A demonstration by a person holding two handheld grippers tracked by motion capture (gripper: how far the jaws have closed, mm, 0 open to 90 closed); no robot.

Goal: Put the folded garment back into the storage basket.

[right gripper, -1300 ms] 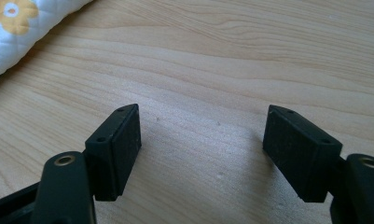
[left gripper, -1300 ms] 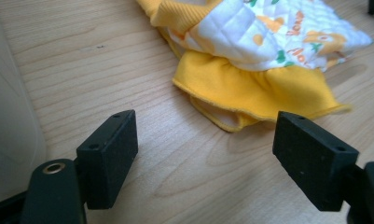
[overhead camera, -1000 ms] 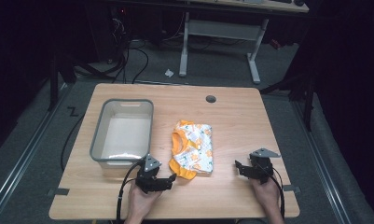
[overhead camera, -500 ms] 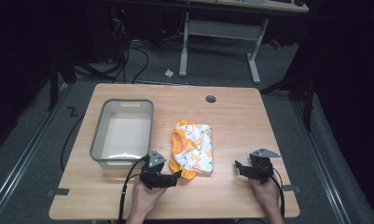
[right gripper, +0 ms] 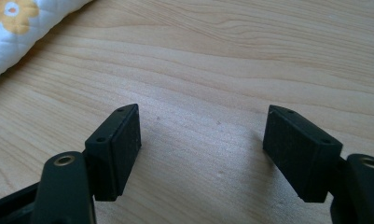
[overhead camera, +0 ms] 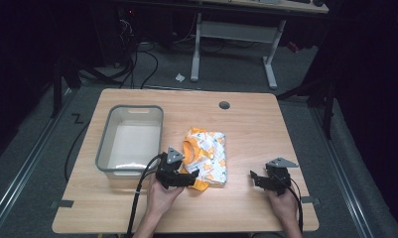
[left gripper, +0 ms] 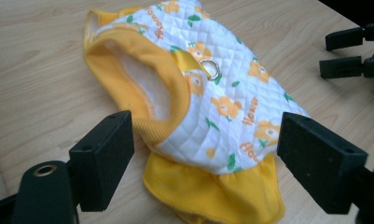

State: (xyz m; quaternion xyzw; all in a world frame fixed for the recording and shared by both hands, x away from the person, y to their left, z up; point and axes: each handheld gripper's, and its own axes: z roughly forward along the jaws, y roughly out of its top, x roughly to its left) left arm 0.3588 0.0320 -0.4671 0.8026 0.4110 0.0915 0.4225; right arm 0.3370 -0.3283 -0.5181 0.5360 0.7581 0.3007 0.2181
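A small quilted garment, white with orange flowers and yellow trim, lies folded on the wooden table. My left gripper is open at its near left corner, the jaws straddling the yellow hem. The left gripper view looks along the garment, with a metal ring on its back and the left gripper wide apart around the hem. My right gripper rests open low over bare wood to the right of the garment. In the right gripper view the right gripper frames bare table, with the garment's edge at top left.
A grey plastic bin stands left of the garment. A round cable hole sits near the table's far edge. Beyond the table are a dark floor, cables and a white desk frame.
My left gripper has slid right and slightly forward, closing in on the garment's near corner. The right gripper has stayed put.
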